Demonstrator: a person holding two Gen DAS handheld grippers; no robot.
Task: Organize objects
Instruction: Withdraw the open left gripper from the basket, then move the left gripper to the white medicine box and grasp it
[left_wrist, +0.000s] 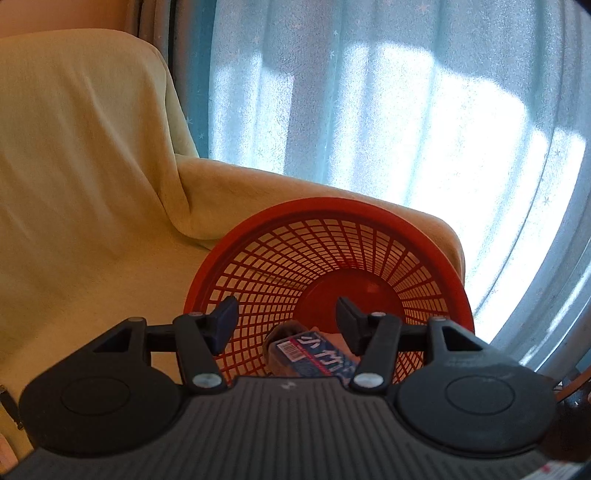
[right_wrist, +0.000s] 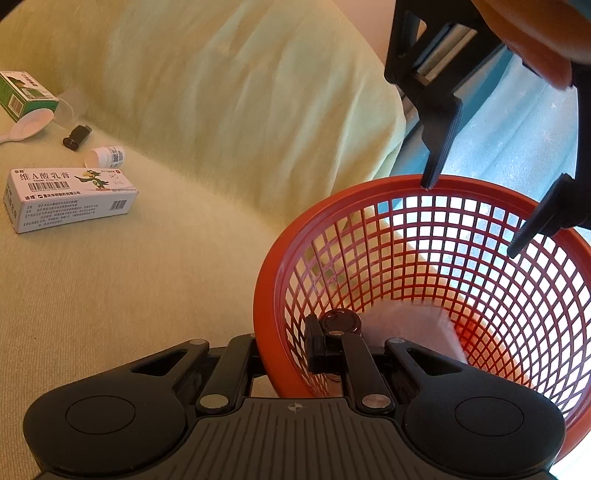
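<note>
A red mesh basket (left_wrist: 369, 236) stands on the yellow-covered sofa; it also shows in the right wrist view (right_wrist: 280, 258). My left gripper (left_wrist: 286, 317) is open above the basket's mouth, over a blue and white box (left_wrist: 314, 354) lying inside; it also shows from the right wrist view (right_wrist: 469, 218). My right gripper (right_wrist: 284, 350) is shut on the basket's near rim, one finger outside and one inside. A dark round bottle cap (right_wrist: 340, 320) and a blurred pale object (right_wrist: 406, 328) lie in the basket.
On the sofa seat at the left lie a white ointment box (right_wrist: 70, 197), a small white bottle (right_wrist: 105, 156), a black lighter-like item (right_wrist: 76, 136), a green box (right_wrist: 26, 94), a white spoon (right_wrist: 29, 127) and a clear cup (right_wrist: 72, 107). A blue curtain (left_wrist: 406, 92) hangs behind.
</note>
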